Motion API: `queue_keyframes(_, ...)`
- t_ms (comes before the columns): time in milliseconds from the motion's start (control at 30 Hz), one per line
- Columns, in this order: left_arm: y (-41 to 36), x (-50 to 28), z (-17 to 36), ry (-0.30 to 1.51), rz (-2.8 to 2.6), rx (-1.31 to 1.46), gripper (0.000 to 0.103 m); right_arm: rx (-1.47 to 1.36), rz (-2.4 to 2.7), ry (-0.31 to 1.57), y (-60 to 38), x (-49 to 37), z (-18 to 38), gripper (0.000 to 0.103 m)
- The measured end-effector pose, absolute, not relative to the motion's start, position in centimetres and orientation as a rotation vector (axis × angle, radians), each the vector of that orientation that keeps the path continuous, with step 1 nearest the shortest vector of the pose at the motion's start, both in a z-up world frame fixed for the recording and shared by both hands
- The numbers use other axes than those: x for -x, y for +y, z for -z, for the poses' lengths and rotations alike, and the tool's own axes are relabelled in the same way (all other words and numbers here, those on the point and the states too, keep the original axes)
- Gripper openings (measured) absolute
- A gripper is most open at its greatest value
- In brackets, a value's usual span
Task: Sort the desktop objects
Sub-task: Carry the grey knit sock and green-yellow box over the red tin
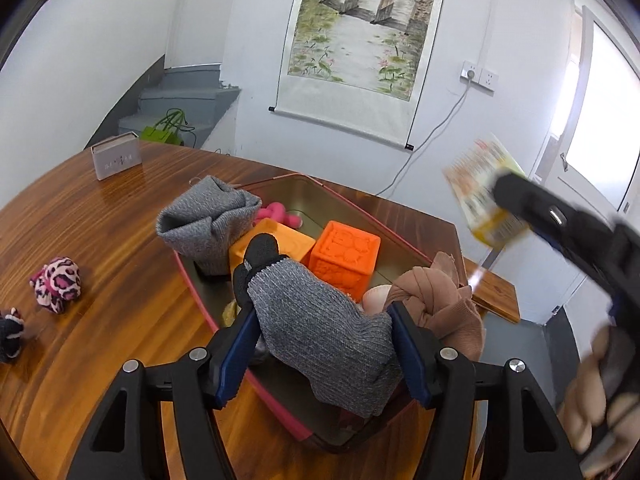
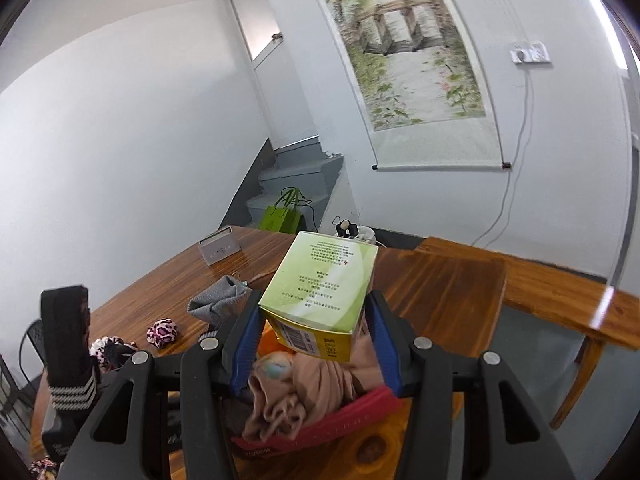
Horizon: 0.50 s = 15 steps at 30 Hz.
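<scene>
My left gripper (image 1: 322, 332) is shut on a grey sock with a black toe (image 1: 316, 320), held over the red-rimmed metal tray (image 1: 384, 232). The tray holds two orange embossed cubes (image 1: 344, 256), a second grey sock (image 1: 208, 224), a pink toy (image 1: 280, 216) and a tan knotted cloth (image 1: 440, 300). My right gripper (image 2: 316, 320) is shut on a green and yellow carton (image 2: 324, 292), held in the air above the tray's near end (image 2: 320, 428). The carton also shows, blurred, in the left wrist view (image 1: 484, 192).
A leopard-print scrunchie (image 1: 58, 284) and a dark one (image 1: 10, 332) lie on the wooden table (image 1: 100, 216) left of the tray. A grey box (image 1: 116, 156) stands at the far left edge. A wooden bench (image 2: 560, 292) sits to the right.
</scene>
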State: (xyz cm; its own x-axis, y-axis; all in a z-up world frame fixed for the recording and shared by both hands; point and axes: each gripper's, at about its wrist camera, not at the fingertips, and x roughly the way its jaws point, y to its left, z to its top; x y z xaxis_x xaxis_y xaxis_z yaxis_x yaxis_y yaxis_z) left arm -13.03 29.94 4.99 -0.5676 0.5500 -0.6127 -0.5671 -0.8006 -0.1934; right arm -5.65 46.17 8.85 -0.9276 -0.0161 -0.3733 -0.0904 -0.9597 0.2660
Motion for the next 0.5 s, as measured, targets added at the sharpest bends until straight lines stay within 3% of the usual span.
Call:
queue_keyframes(133, 28.9, 12.2, -6.4, 0.012, -2.334, 0.841, 0.080, 0.663, -3.056, 0.392, 45.6, 9.2, -10.0, 0.055)
queue_keyframes(500, 25.0, 11.1, -7.5, -0.014, -2.388, 0.803, 0.080, 0.987, -3.023, 0.301, 43.3, 18.7, -9.3, 0.056)
